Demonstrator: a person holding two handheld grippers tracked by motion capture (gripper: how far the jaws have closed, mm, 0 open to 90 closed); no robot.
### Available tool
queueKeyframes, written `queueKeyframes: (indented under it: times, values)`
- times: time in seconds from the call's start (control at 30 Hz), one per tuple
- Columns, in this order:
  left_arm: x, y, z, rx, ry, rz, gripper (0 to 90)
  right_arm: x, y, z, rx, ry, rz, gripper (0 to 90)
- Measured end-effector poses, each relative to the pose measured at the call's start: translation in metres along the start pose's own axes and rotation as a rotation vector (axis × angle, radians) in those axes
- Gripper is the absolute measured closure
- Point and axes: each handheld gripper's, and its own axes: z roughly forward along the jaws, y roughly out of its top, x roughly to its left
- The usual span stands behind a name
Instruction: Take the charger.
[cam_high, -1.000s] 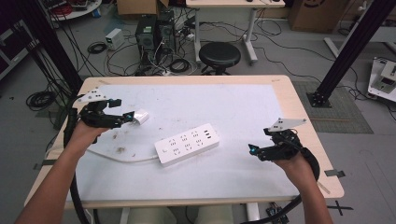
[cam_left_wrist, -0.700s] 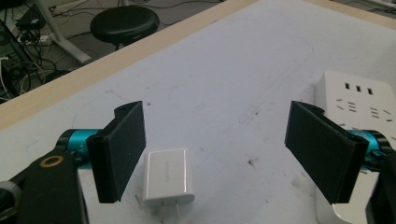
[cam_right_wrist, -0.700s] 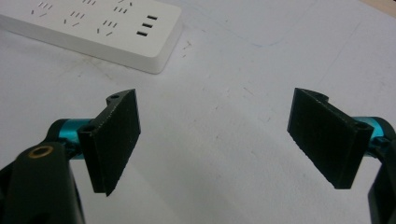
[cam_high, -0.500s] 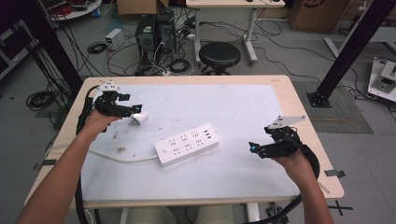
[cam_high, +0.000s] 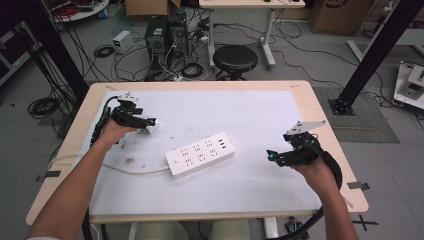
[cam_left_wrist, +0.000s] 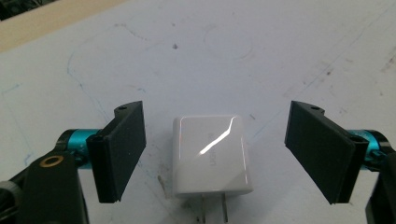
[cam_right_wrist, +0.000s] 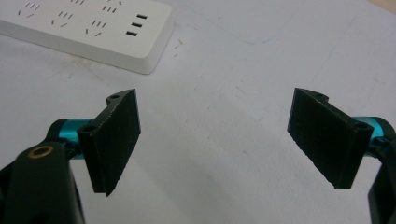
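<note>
A white plug adapter lies flat on the white table mat, its two prongs pointing back toward the camera. My left gripper stands open around it, a jaw on each side and neither touching. From above, the adapter sits at the mat's left, just past the left gripper. A white power strip lies in the middle of the mat, its cord running left. My right gripper hovers open to the right of the strip with nothing between its jaws. The strip's end shows at upper left there.
The white mat covers a wooden table. Dark smudges mark the mat near the cord. Beyond the table stand a black stool, computer towers and tangled floor cables.
My left gripper has carried the adapter away from me, set it on the mat and opened. The right gripper has barely shifted.
</note>
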Motion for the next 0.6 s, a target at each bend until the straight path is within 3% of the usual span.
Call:
queueKeyframes:
  times: [0.4,0.6]
  values:
    - [0.001,-0.007,0.016,0.072,0.027,-0.008,20.6,0.000,-0.001,0.000,0.004,-0.001,0.000,17.5]
    - [0.004,-0.012,0.019,0.091,0.022,-0.037,24.2,0.000,-0.003,-0.001,0.009,-0.002,0.004,17.5]
